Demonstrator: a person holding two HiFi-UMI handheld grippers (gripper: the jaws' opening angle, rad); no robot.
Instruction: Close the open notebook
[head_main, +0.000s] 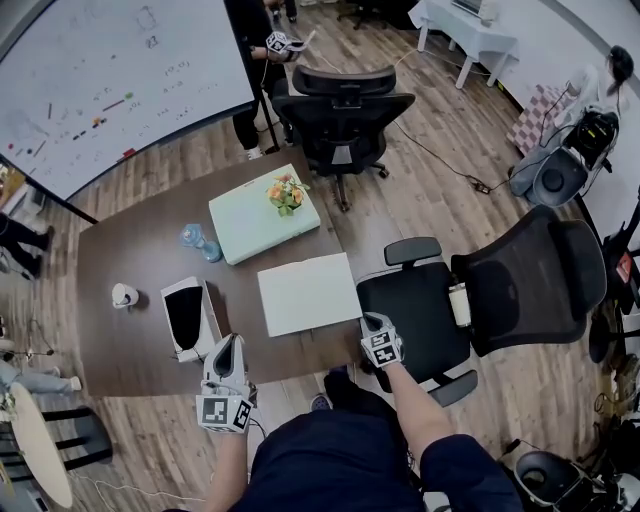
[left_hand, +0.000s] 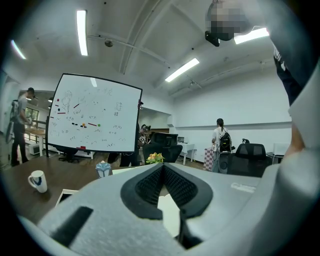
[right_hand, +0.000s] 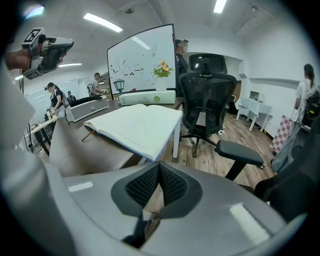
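The open notebook (head_main: 308, 293) lies flat on the brown table (head_main: 130, 350), its white pages facing up near the front right corner. My left gripper (head_main: 228, 341) hovers at the table's front edge, left of the notebook, jaws shut and empty. My right gripper (head_main: 372, 321) is just off the notebook's near right corner, also shut on nothing. In the right gripper view the notebook (right_hand: 140, 125) spreads ahead and left of the closed jaws (right_hand: 159, 165). The left gripper view shows its pads meeting at the tip (left_hand: 163, 166).
A pale green box (head_main: 250, 225) with flowers (head_main: 287, 193) sits behind the notebook, a blue bottle (head_main: 198, 240) beside it. A white mug (head_main: 124, 295) and a white tray (head_main: 188, 316) stand to the left. Black office chairs (head_main: 430, 320) (head_main: 342, 120) flank the table.
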